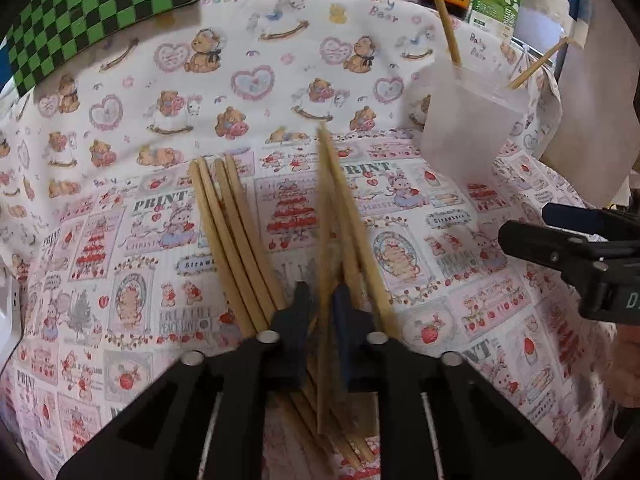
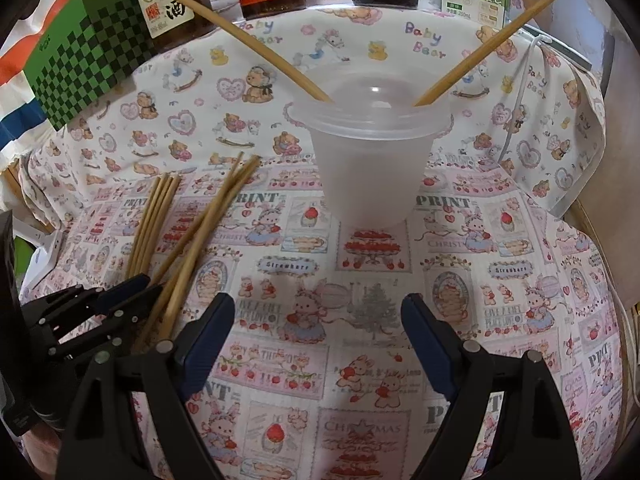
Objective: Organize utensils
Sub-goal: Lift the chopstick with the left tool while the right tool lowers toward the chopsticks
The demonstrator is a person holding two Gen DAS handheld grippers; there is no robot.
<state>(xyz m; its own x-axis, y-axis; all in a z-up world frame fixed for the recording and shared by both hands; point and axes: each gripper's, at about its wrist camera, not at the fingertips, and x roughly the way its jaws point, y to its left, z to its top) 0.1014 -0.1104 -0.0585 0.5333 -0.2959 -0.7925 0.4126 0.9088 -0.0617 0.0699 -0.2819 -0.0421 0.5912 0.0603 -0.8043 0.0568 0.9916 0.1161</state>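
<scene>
The left gripper (image 1: 320, 300) is clenched on a wooden chopstick (image 1: 325, 240); motion blur makes it hard to say whether it grasps one or two. The chopstick's long axis runs away from the camera toward a frosted plastic cup (image 2: 370, 160). The right gripper (image 2: 318, 312) hangs wide apart, empty, over the tablecloth (image 2: 500, 280). Loose chopsticks (image 1: 232, 240) lie beside the left gripper.

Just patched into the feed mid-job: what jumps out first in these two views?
The translucent plastic cup stands at the far middle of the patterned tablecloth, with two chopsticks leaning out of it in a V. Left of it, loose chopsticks lie on the cloth, where the left gripper is shut on one chopstick. The right gripper hangs open and empty before the cup.
</scene>
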